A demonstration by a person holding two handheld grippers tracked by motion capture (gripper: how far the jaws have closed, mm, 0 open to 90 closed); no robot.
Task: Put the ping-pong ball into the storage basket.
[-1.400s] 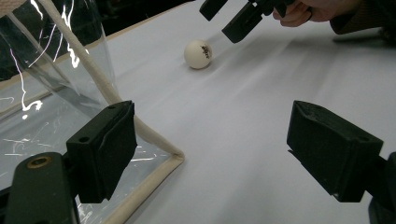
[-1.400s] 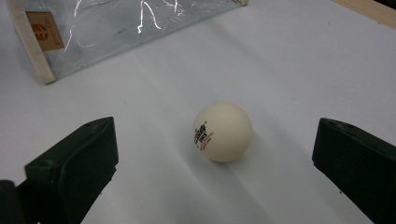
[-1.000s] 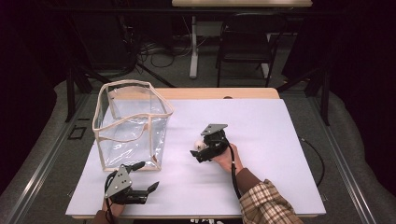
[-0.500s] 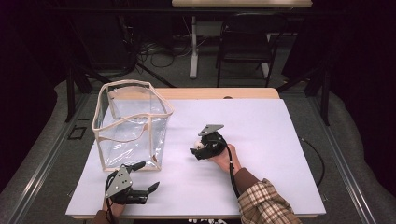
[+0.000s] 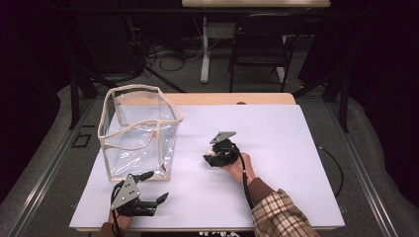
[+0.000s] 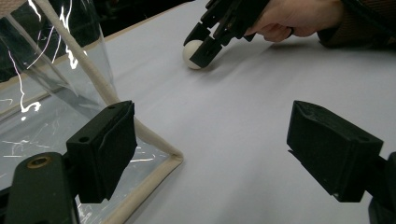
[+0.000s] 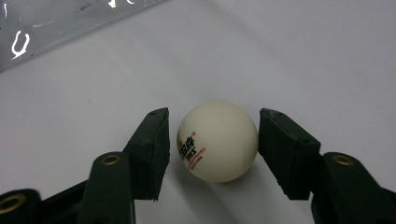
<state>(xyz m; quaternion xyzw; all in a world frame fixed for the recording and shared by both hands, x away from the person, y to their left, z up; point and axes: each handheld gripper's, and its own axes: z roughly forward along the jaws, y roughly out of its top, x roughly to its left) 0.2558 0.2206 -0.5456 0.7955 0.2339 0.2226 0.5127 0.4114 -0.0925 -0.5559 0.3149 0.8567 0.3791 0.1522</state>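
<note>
From the high view, a white bench (image 5: 296, 148) carries a clear bag (image 5: 138, 131) with beige trim at its left. The right tool (image 5: 213, 157) rests mid-bench at a small white ball (image 5: 211, 152). The left tool (image 5: 153, 187) lies near the front edge, jaws wide and empty.

In the left gripper view, its jaws gape beside the bag's corner; the ball sits farther off at the right tool.

In the right gripper view, the jaws have just been closing around the ball, nearly touching it. The ball's red and black print is too small to read.
</note>
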